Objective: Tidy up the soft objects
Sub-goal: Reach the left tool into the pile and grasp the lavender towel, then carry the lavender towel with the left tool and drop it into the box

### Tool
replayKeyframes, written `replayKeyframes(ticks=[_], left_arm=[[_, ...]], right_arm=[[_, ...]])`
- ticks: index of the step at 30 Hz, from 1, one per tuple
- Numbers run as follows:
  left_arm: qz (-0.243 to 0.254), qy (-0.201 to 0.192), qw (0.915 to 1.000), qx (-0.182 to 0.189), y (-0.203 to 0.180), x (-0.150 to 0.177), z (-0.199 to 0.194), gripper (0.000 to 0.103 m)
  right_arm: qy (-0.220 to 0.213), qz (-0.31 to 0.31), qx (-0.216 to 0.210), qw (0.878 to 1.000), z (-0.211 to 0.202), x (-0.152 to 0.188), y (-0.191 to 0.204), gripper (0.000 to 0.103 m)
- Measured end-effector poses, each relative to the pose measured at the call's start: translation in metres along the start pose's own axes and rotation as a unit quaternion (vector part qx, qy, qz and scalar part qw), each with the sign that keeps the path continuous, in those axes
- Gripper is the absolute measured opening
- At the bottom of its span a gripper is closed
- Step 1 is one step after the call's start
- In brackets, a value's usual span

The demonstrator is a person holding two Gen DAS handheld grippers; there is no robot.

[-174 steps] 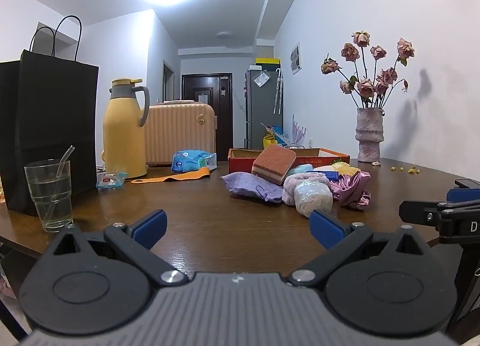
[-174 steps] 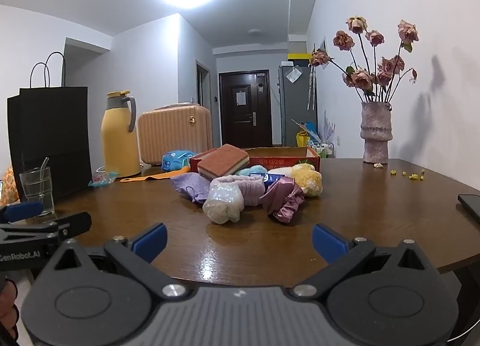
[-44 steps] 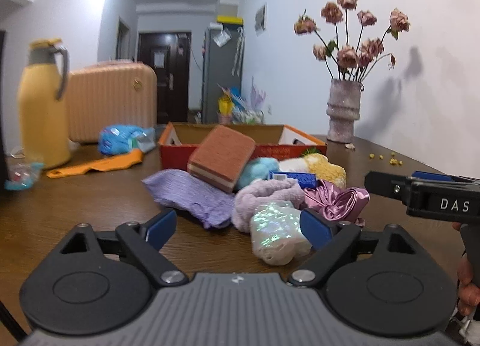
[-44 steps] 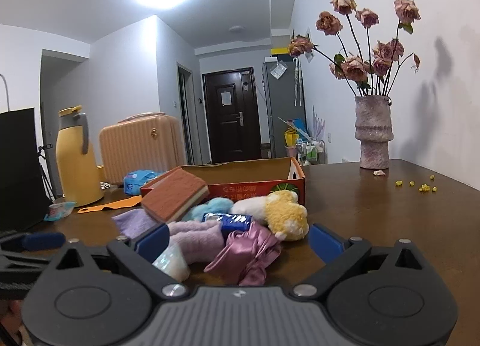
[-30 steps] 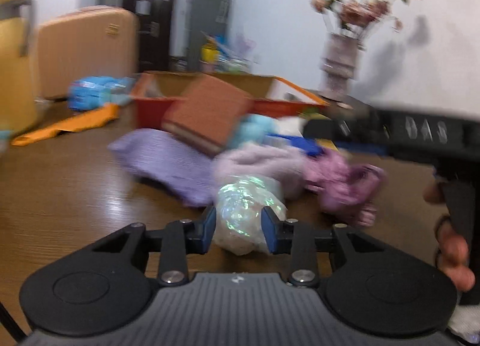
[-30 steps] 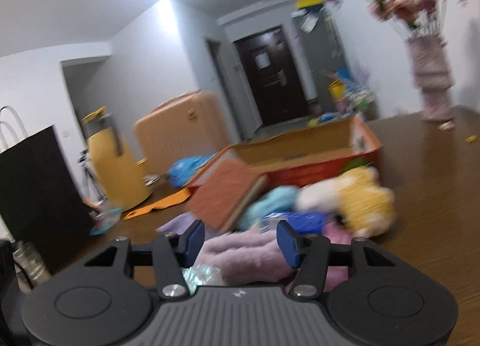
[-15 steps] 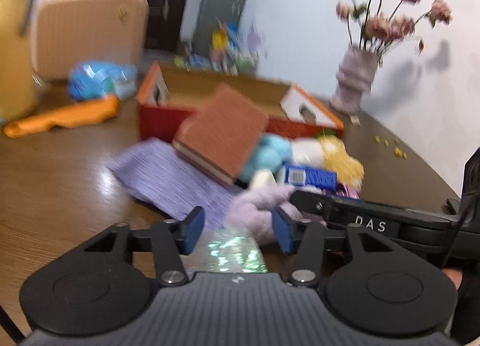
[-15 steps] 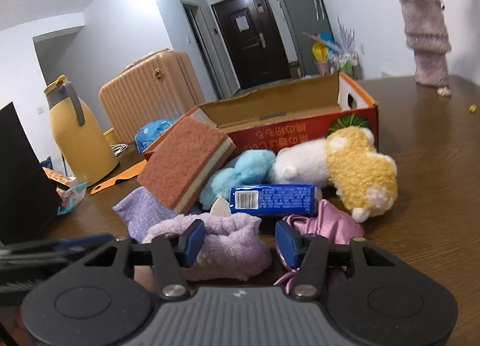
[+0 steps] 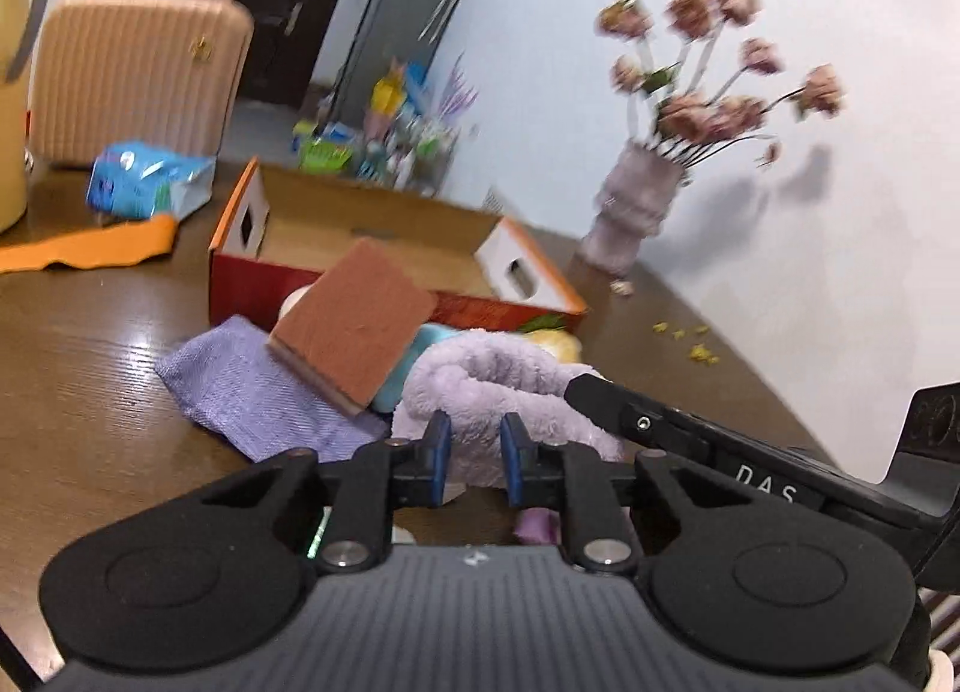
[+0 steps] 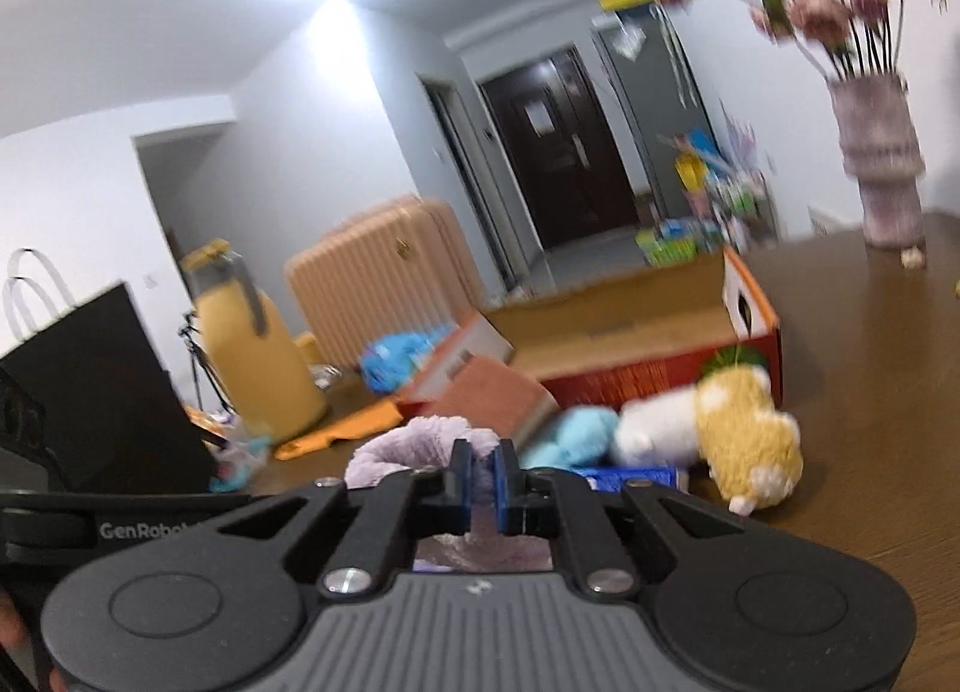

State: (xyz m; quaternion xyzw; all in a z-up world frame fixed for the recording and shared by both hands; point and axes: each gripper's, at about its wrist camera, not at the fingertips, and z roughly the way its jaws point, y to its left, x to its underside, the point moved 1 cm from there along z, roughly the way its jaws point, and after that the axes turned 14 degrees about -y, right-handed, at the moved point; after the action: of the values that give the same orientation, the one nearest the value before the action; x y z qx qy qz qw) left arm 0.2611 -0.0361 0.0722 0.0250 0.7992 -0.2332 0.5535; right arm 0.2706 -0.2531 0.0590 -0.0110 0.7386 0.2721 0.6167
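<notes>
A lilac fluffy towel (image 9: 480, 374) lies at the front of a pile of soft things on the wooden table (image 9: 90, 392). My left gripper (image 9: 474, 455) has its jaws closing, with a fold of the towel between the pads. My right gripper (image 9: 579, 386) comes in from the right and pinches the towel's other end. In the right wrist view, that gripper (image 10: 480, 473) is shut on the lilac towel (image 10: 414, 440). Behind lie a brown sponge (image 9: 354, 326), a purple cloth (image 9: 252, 386), a light blue plush (image 10: 576, 434), a blue packet (image 10: 630, 476) and a yellow-white plush toy (image 10: 720, 434).
An open red cardboard box (image 9: 252, 284) stands behind the pile. A vase of dried roses (image 9: 630, 218) is at the right. A yellow thermos (image 10: 252, 356), pink suitcase (image 9: 132, 80), black paper bag (image 10: 90, 386), blue tissue pack (image 9: 144, 182) and orange cloth (image 9: 90, 248) are at the left.
Both grippers have narrowed from half open to nearly closed around the lilac towel and have risen. The iridescent bag under the left gripper has dropped almost out of view.
</notes>
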Motion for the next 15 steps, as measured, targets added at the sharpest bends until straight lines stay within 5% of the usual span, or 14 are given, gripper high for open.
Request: replayKeyframes(ticks=[5,13,15], left_arm=[[0.015,0.002,0.9996,0.023,-0.017,0.038,-0.037,0.018],[0.04,0.034,0.9986,0.006,-0.013,0.112,-0.049,0.018],[0.05,0.041,0.9976,0.025,-0.014,0.118,-0.059,0.023]], right_arm=[[0.003,-0.041,-0.01,0.999,-0.058,0.019,0.013,0.007],[0.038,-0.077,0.018,0.996,-0.085,0.084,0.01,0.008],[0.038,-0.087,0.009,0.995,-0.099,0.092,0.015,0.009]])
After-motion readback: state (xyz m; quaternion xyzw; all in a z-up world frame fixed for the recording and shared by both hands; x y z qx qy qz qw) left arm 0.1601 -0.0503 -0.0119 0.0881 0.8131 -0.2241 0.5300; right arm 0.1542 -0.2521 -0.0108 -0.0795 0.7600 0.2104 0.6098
